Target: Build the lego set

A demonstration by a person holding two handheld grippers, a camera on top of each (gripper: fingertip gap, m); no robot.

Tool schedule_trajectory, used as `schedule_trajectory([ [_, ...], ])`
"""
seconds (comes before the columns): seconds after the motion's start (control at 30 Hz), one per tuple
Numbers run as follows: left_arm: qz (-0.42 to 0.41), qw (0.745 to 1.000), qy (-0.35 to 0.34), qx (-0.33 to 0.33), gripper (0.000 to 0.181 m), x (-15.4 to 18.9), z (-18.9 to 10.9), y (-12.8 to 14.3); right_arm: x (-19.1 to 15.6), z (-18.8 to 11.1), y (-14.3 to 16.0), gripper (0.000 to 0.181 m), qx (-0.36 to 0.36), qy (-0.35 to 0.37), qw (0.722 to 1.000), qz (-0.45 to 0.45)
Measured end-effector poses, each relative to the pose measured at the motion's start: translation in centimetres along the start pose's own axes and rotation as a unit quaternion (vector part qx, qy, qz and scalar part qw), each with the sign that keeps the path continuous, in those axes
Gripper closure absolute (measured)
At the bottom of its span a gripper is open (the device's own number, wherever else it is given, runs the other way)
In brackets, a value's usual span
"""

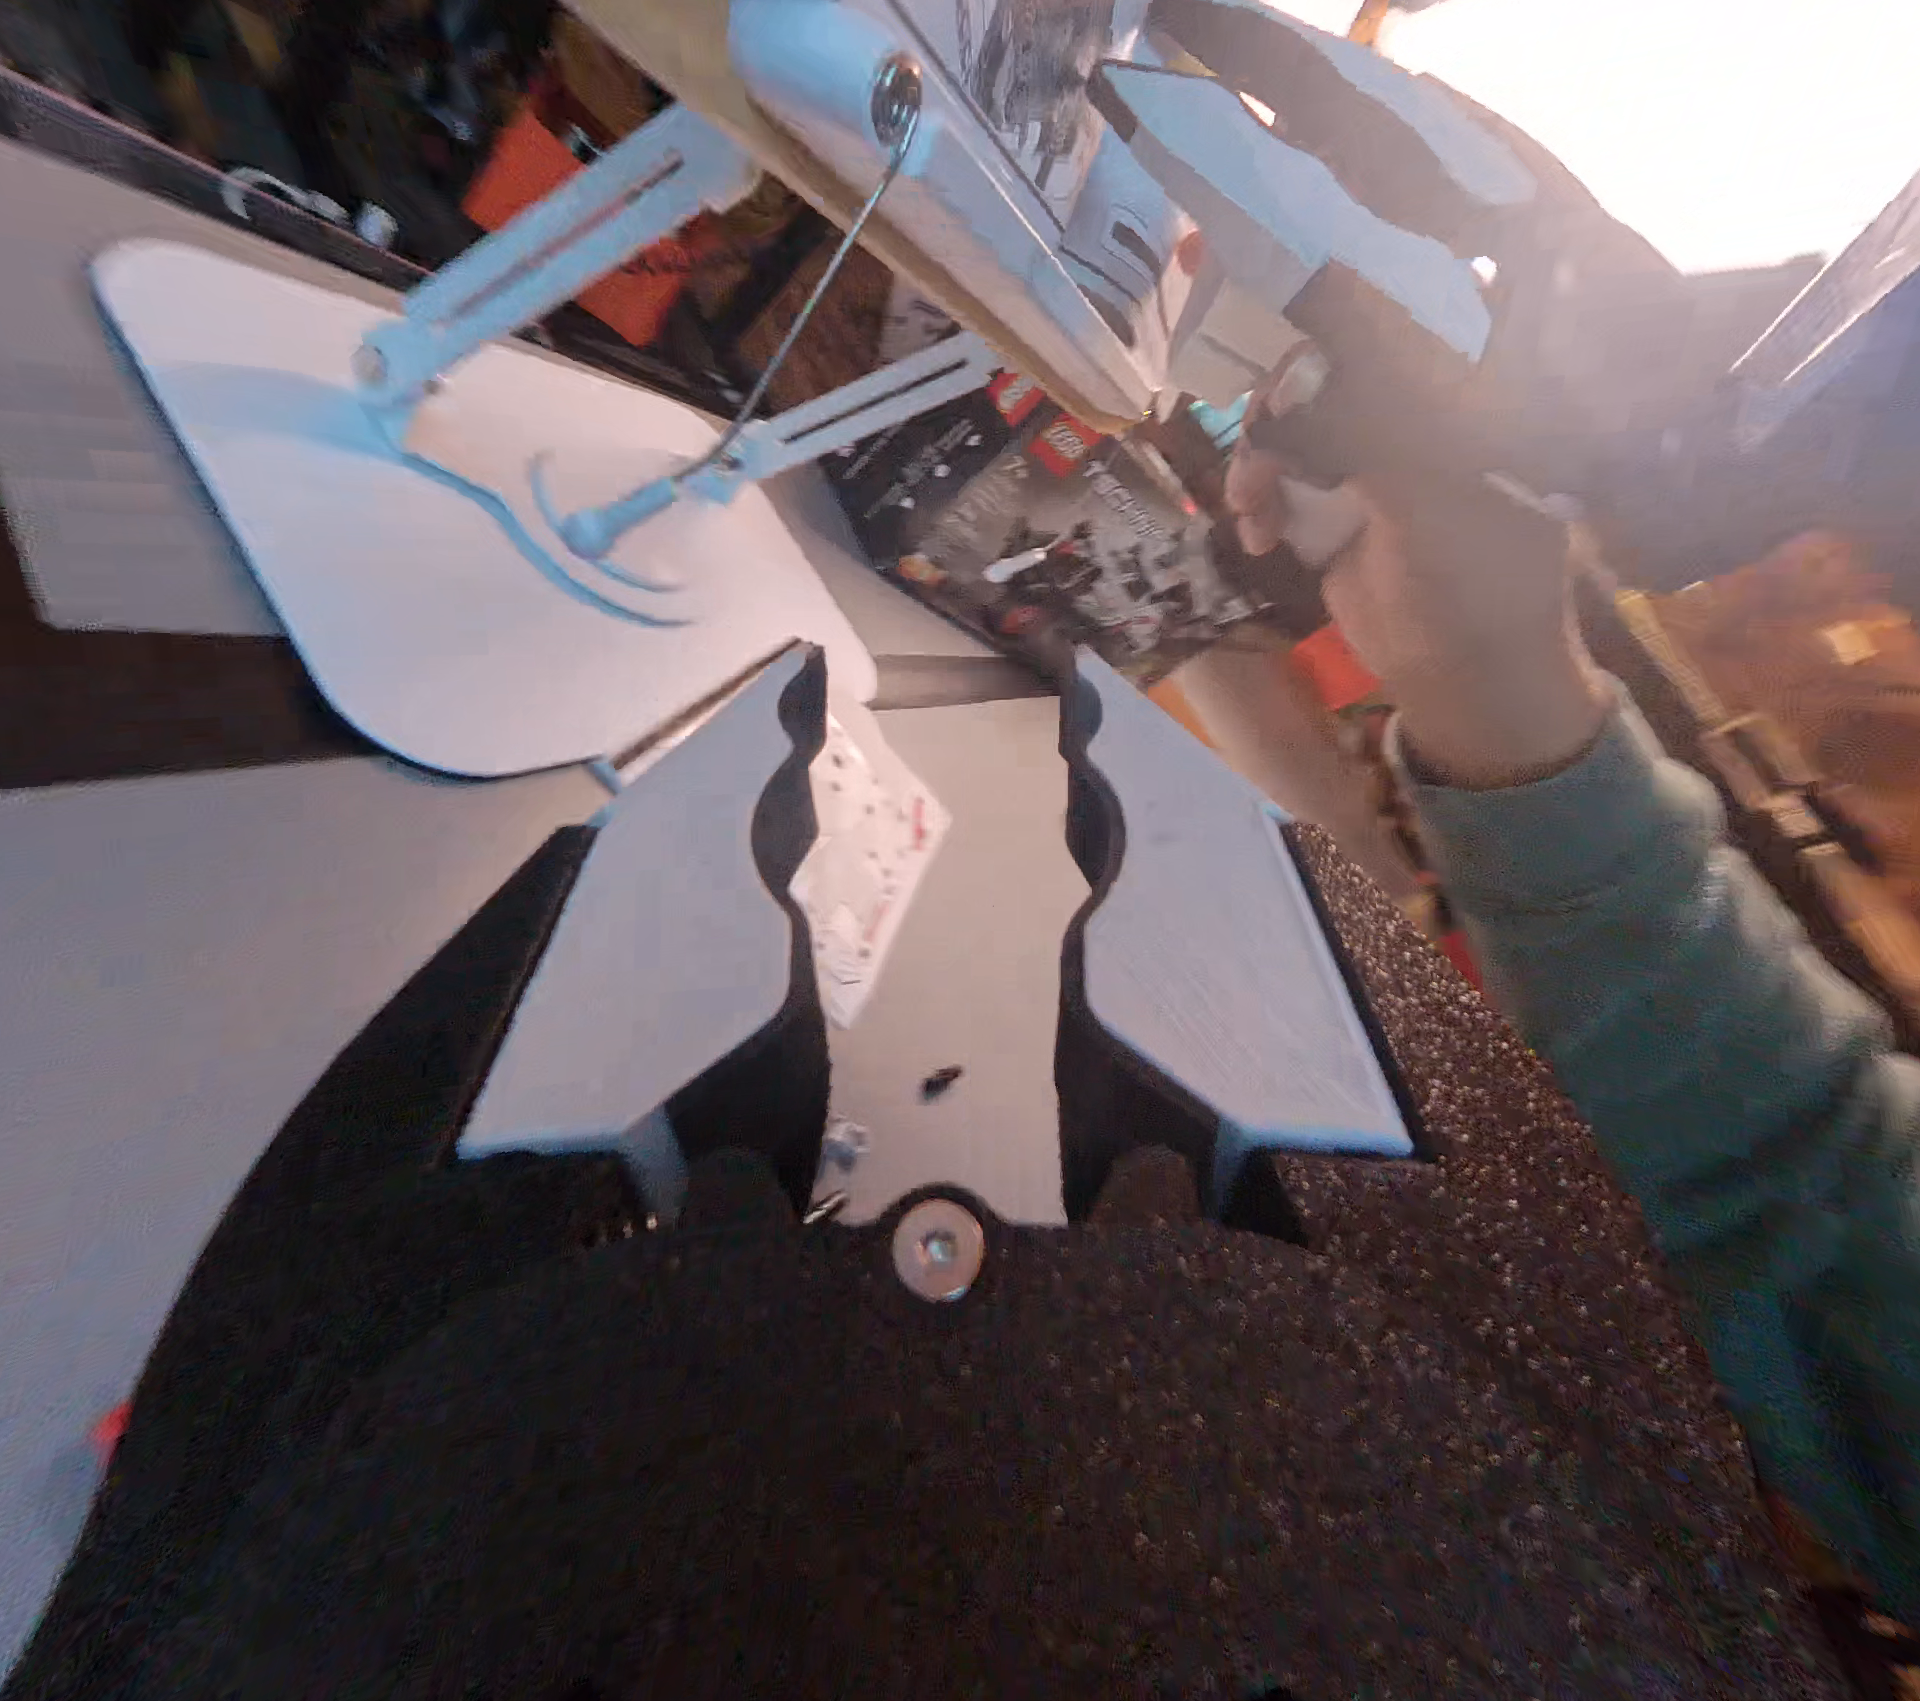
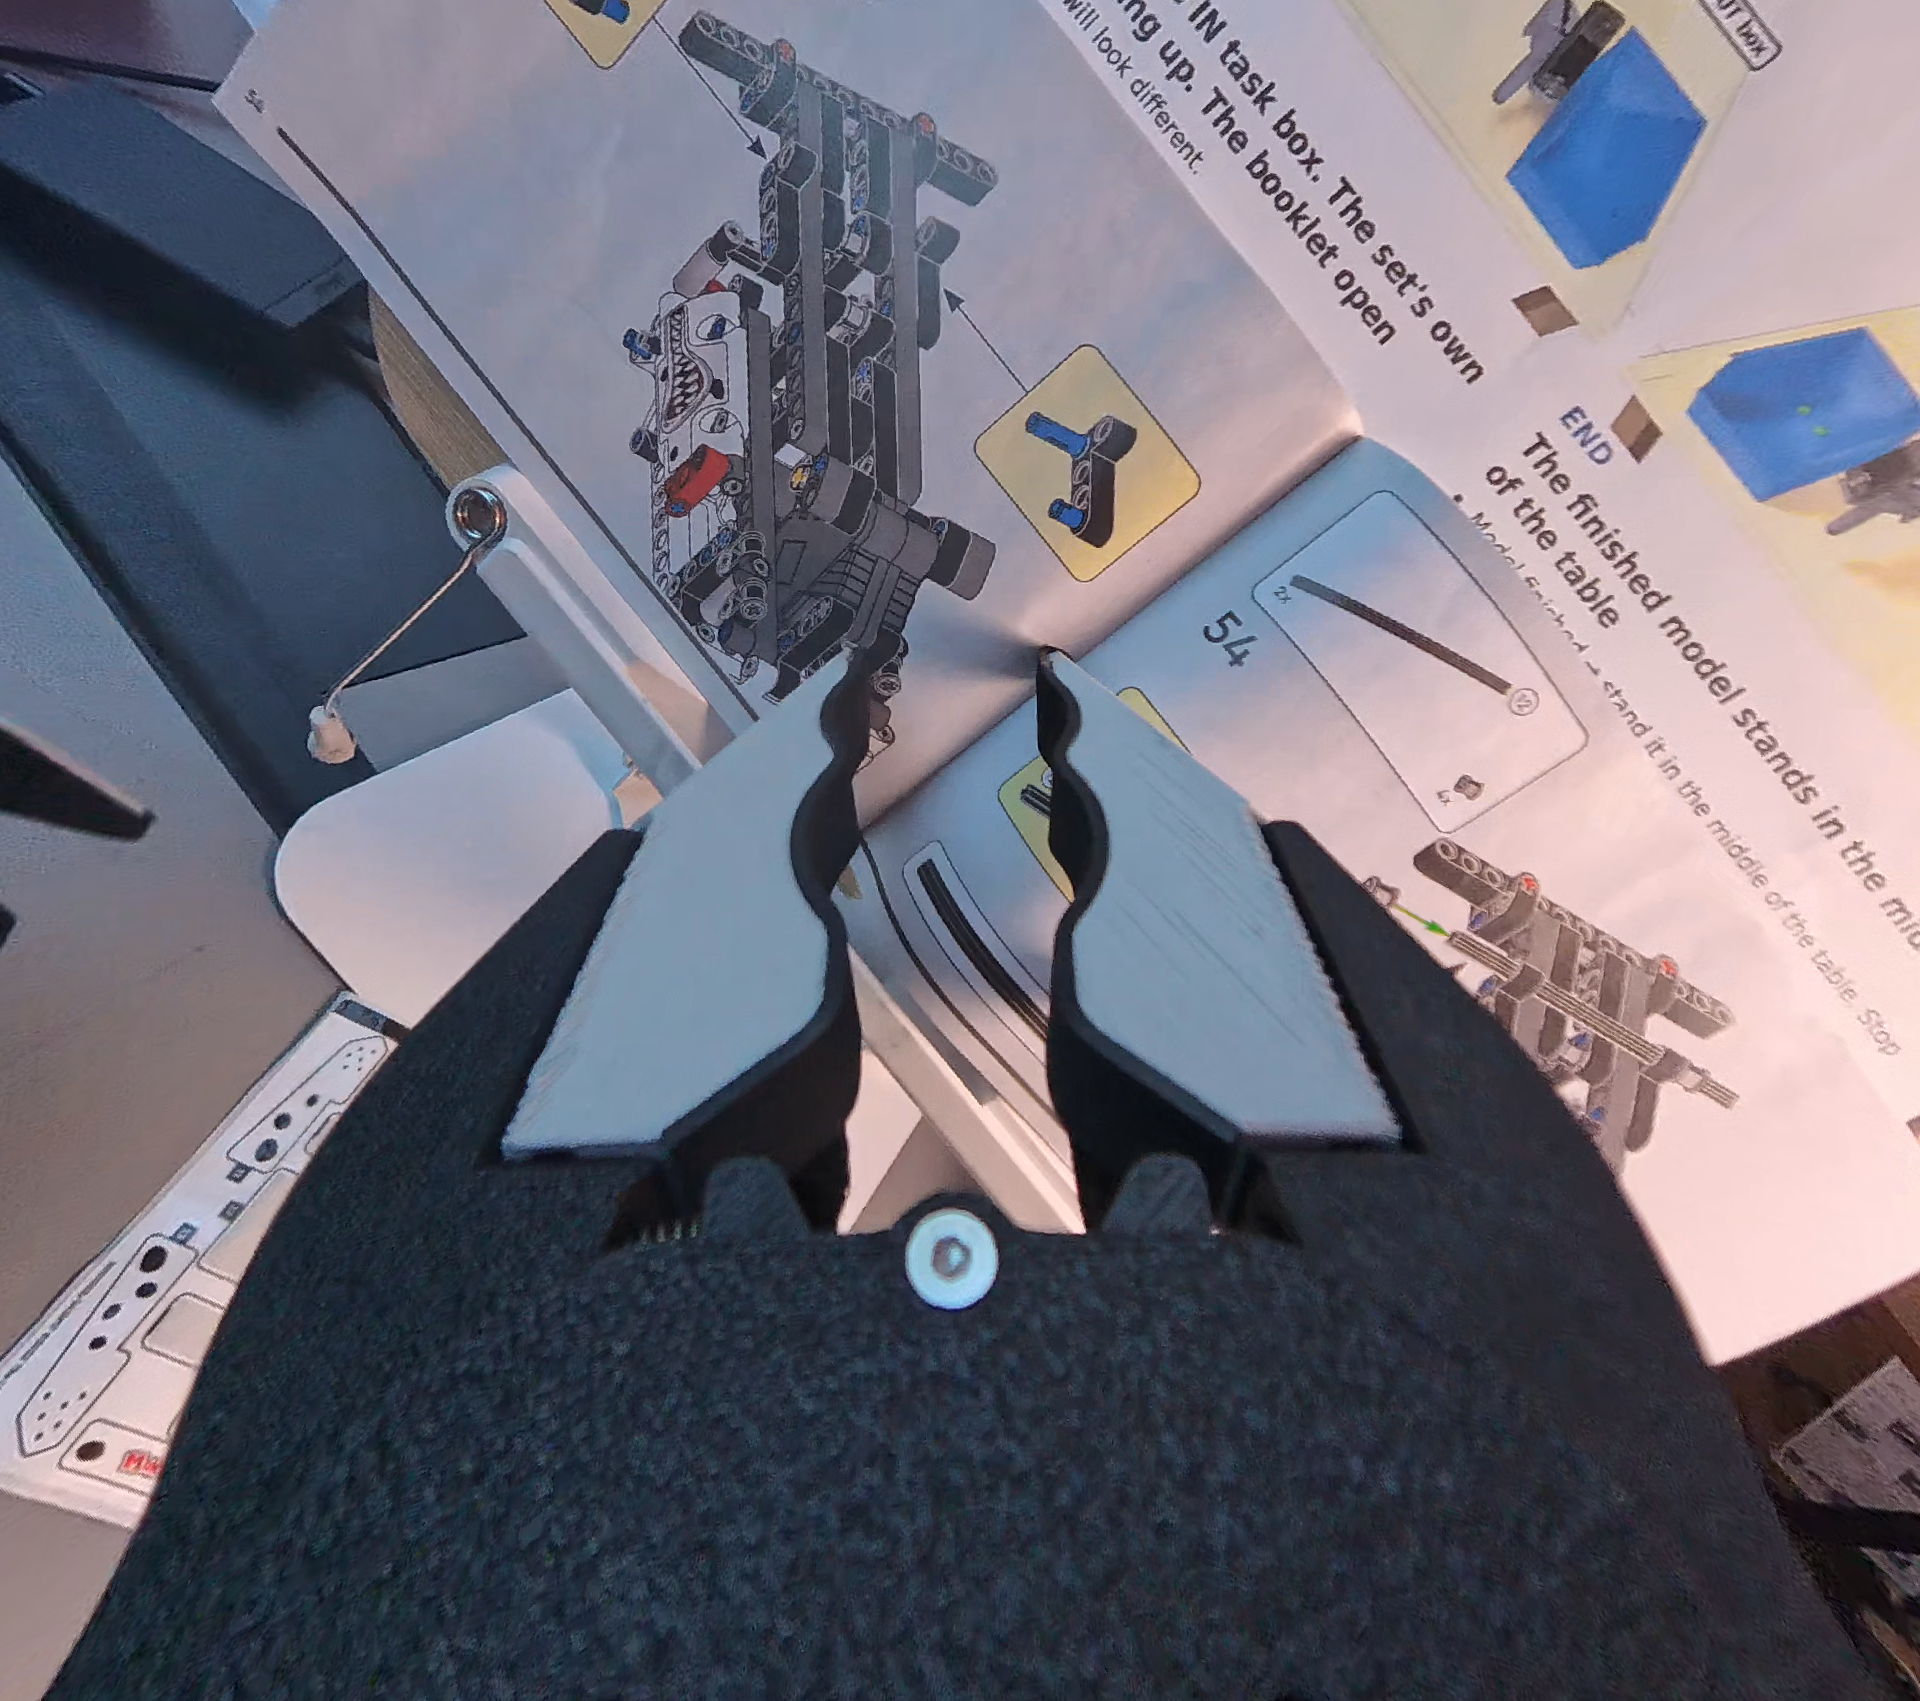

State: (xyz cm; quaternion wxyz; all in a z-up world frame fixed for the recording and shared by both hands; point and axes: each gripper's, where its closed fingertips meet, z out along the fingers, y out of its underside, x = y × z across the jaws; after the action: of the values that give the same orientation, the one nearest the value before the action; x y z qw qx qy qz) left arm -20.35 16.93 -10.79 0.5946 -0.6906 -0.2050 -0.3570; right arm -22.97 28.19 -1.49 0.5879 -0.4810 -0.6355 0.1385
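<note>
Our right gripper (image 2: pixel 945 664), parted and empty, faces the instruction booklet (image 2: pixel 790 321) directly ahead; left gripper (image 1: pixel 940 675), also parted, is farther.

Grey table (image 1: pixel 156 924) carries a white book-stand base plate (image 1: pixel 416 571), flat on the surface near the far edge. A white sticker sheet (image 1: pixel 873 862) lies just beside the plate's near corner. One small black Lego piece (image 1: pixel 938 1080) sits alone on bare tabletop, nearer the camera. Black Lego box (image 1: pixel 1039 529) lies past the plate. Left-wrist frame is motion-blurred.
</note>
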Motion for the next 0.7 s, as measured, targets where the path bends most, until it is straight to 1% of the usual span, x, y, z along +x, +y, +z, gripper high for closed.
schedule_trajectory([
  [0.07, -0.101, 0.993, 0.052, 0.029, 0.132, 0.5, 0.6, -0.2, -0.1, -0.1, 0.0, 0.149, 0.002, 0.0, 1.0, 0.0],
  [0.13, -0.202, 0.972, 0.094, 0.07, 0.128, 0.4, 1.2, -1.2, -0.3, -0.2, 0.1, 0.145, -0.002, -0.002, 1.0, -0.007],
  [0.17, -0.242, 0.96, 0.107, 0.087, 0.12, 0.3, 1.5, -1.7, -0.4, -0.2, 0.1, 0.144, -0.005, -0.003, 1.0, -0.009],
  [0.23, -0.3, 0.938, 0.12, 0.126, 0.108, -0.4, 2.0, -2.5, -0.5, -0.2, 0.1, 0.142, -0.011, -0.007, 1.0, -0.008],
  [0.3, -0.344, 0.914, 0.125, 0.173, 0.103, -1.6, 2.2, -3.4, -0.4, -0.2, 0.1, 0.142, -0.014, -0.01, 1.0, -0.007],
  [0.33, -0.365, 0.901, 0.133, 0.193, 0.104, -2.4, 2.1, -3.9, -0.4, -0.2, 0.1, 0.142, -0.014, -0.009, 1.0, -0.009],
  [0.37, -0.384, 0.885, 0.152, 0.215, 0.113, -2.7, 1.7, -4.7, -0.4, -0.2, 0.1, 0.143, -0.013, -0.008, 1.0, -0.012],
  [0.4, -0.388, 0.876, 0.171, 0.232, 0.124, -2.8, 1.2, -5.6, -0.4, -0.2, 0.1, 0.143, -0.014, -0.008, 1.0, -0.014],
  [0.47, -0.355, 0.885, 0.172, 0.248, 0.144, -2.5, 0.4, -7.0, -0.5, -0.3, 0.2, 0.141, -0.014, -0.011, 1.0, -0.016],
  [0.53, -0.321, 0.894, 0.167, 0.265, 0.157, -1.9, -0.6, -8.8, -0.5, -0.3, 0.1, 0.141, -0.012, -0.013, 1.0, -0.012],
  [0.63, -0.267, 0.917, 0.133, 0.264, 0.161, -1.5, -1.1, -10.7, -0.4, -0.2, 0.1, 0.142, -0.006, -0.011, 1.0, -0.005],
  [0.7, -0.251, 0.927, 0.107, 0.258, 0.165, -1.9, -1.0, -11.0, -0.4, -0.1, 0.1, 0.142, -0.003, -0.008, 1.0, -0.001],
])
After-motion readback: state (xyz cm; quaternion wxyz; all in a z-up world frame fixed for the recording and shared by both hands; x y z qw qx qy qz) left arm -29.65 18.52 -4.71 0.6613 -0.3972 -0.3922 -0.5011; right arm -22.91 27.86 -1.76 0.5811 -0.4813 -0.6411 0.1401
